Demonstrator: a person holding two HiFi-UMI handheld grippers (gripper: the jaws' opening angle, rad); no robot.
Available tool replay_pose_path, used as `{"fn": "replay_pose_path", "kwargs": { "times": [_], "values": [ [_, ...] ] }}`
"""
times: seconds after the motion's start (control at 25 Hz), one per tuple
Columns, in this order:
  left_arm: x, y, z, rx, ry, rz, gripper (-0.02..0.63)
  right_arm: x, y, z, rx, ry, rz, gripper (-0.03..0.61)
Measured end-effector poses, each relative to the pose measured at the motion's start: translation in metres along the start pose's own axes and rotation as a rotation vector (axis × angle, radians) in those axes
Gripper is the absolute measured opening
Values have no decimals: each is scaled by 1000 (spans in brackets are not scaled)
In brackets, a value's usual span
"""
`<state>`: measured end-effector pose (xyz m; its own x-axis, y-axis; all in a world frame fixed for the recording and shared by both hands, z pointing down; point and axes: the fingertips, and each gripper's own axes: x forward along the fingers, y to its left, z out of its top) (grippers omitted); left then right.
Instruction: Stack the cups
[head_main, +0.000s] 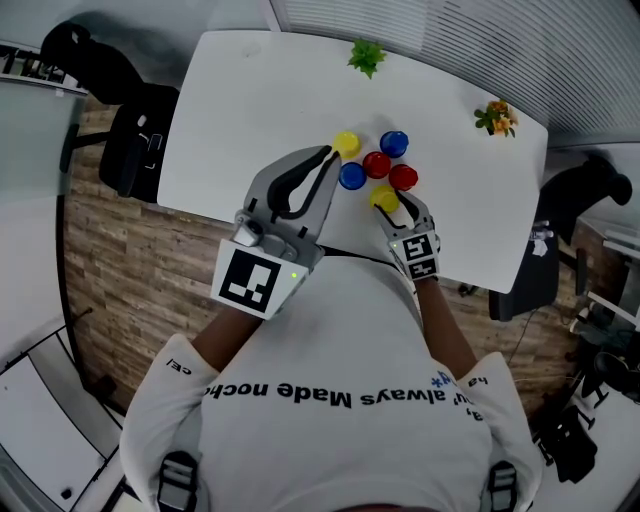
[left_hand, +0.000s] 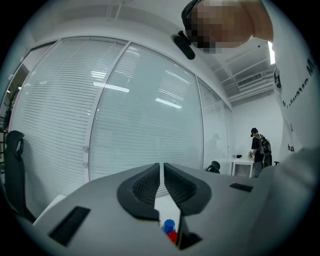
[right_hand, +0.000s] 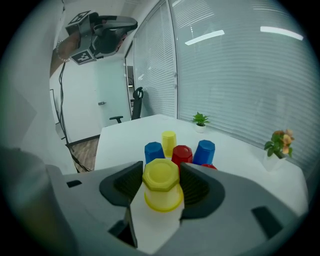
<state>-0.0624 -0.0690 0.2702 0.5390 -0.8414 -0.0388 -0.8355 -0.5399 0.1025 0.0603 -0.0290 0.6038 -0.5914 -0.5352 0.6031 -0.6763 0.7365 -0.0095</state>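
Note:
Several upturned plastic cups are clustered on the white table (head_main: 260, 100): a yellow cup (head_main: 346, 142), two blue cups (head_main: 394, 143) (head_main: 351, 176) and two red cups (head_main: 376, 164) (head_main: 403, 177). At the near side of the cluster my right gripper (head_main: 392, 206) (right_hand: 161, 172) is shut on another upturned yellow cup (head_main: 383, 196) (right_hand: 161, 192), its pads against the cup's two sides. To the left, my left gripper (head_main: 328, 152) (left_hand: 161, 175) is held up above the table, shut and empty. Through a gap below it, the left gripper view shows a blue cup (left_hand: 169, 225) and a red cup (left_hand: 172, 236).
A small green plant (head_main: 366, 55) (right_hand: 200, 120) stands at the table's far edge and an orange-flowered plant (head_main: 496, 117) (right_hand: 280, 142) at its far right. Black office chairs (head_main: 135, 135) (head_main: 565, 195) stand off both ends of the table. A person stands far off in the left gripper view.

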Motion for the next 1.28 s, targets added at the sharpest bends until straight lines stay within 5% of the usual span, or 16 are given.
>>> {"fn": "replay_pose_path", "kwargs": {
  "times": [1.28],
  "values": [
    [-3, 8, 4, 6, -8, 33, 37, 13, 3, 81, -72, -114, 31, 244]
  ]
}}
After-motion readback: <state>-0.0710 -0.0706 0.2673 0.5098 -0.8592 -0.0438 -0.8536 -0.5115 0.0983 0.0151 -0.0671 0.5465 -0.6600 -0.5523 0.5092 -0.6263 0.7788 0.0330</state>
